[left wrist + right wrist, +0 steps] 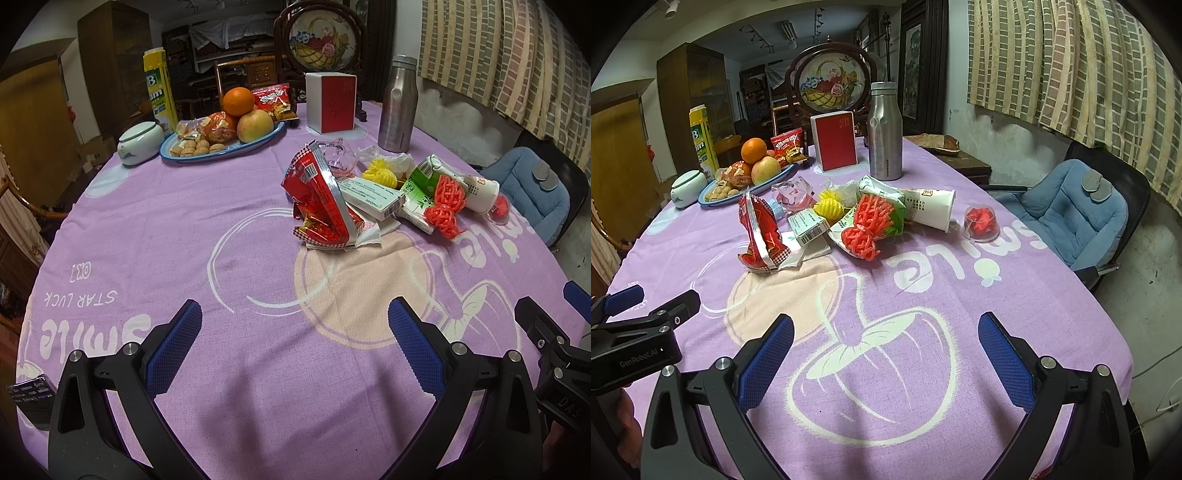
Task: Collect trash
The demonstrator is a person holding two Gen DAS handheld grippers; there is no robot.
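Your left gripper (294, 325) and right gripper (885, 338) both hover over the near part of the purple tablecloth (997, 280), fingers spread wide and holding nothing. The trash sits in a heap toward the table's middle: a red snack wrapper (320, 192), a small white carton (371, 197), red foam netting (868, 225), yellow netting (831, 206) and a tipped paper cup (932, 208). A steel bottle (884, 133) stands behind the heap.
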